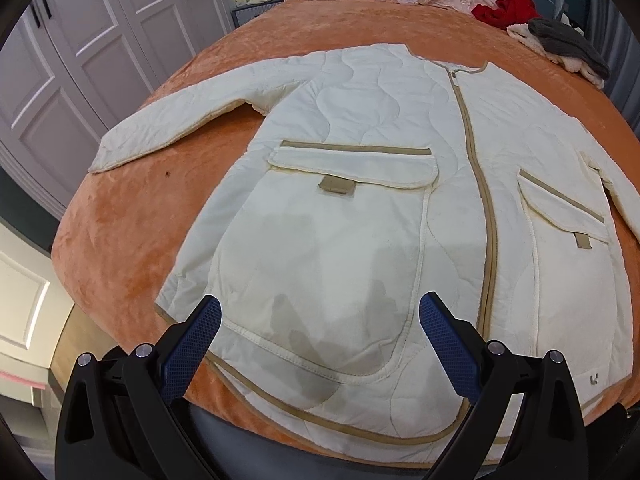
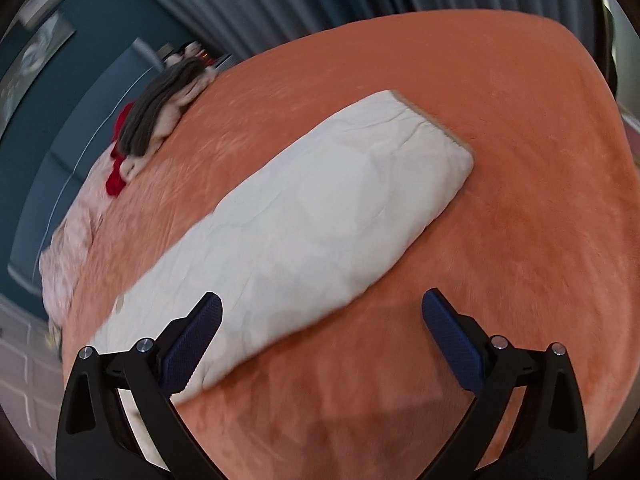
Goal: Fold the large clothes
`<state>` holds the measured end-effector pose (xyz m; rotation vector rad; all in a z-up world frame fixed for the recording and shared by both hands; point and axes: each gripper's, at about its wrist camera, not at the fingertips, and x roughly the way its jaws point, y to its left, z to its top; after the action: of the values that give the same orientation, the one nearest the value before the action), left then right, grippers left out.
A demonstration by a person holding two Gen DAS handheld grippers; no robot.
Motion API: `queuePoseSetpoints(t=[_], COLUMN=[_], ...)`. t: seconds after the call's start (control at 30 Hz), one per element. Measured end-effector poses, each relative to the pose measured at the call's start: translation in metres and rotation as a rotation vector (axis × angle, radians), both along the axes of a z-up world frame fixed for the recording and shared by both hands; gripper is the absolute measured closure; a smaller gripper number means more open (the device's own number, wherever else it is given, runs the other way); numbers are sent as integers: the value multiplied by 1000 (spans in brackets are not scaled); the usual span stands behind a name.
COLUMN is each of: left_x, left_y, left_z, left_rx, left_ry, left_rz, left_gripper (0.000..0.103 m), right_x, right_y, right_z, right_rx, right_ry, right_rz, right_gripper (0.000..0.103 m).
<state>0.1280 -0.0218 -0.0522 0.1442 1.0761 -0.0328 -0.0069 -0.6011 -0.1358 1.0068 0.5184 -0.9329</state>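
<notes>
Item: cream quilted jacket [image 1: 360, 208] flat, front up, zipped, on orange bed [image 1: 120, 240] | Progress: no fold made; sleeve [image 2: 320, 216] outstretched | Left gripper [image 1: 320, 328] jaws apart above hem | Right gripper [image 2: 322, 320] jaws apart, empty | Remaining: entire fold.
</notes>
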Motion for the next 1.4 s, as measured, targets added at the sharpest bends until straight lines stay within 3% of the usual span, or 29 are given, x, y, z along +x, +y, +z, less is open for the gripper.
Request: queuePoseSetpoints(t=[0.03, 0.1, 0.13, 0.27, 0.4, 0.53, 0.7, 0.83, 0.97, 1.13, 1.23, 1.3, 1.4], left_x=[2, 4, 6, 9, 11, 12, 10, 10, 11, 15, 19, 22, 29], left_y=[0, 1, 1, 3, 6, 13, 24, 39, 57, 78, 88, 93, 98], left_z=[-2, -6, -8, -12, -14, -17, -18, -18, -18, -21, -24, -25, -25], left_rx=[-5, -5, -6, 6, 6, -9, -20, -46, -62, -92, -110, -129, -162], left_ry=[9, 16, 20, 31, 32, 38, 32, 33, 26, 31, 37, 42, 34], left_rz=[2, 11, 14, 27, 33, 48, 62, 77, 92, 114, 120, 121, 127], left_gripper=[6, 6, 6, 6, 6, 6, 6, 6, 6, 6, 6, 6, 6], right_x=[0, 0, 0, 7, 23, 62, 141, 207, 265, 324, 330, 319, 303], right_y=[-7, -18, -21, -31, -22, 15, 108, 198, 278, 356, 391, 413, 438], right_z=[-3, -10, -11, -2, 44, 111, 189, 214, 204, 148, 114, 94, 81], right_rx=[14, 44, 46, 9, -126, -288, -469, -545, -590, -543, -522, -506, -503], right_ry=[-9, 4, 5, 19, -25, -79, -158, -193, -158, -71, -15, 2, 7], right_rz=[-16, -41, -47, -55, 14, 162, 456, 709, 899, 1096, 1182, 1238, 1305], right_gripper=[18, 42, 46, 84, 93, 95, 95, 94, 94, 92, 75, 58, 55])
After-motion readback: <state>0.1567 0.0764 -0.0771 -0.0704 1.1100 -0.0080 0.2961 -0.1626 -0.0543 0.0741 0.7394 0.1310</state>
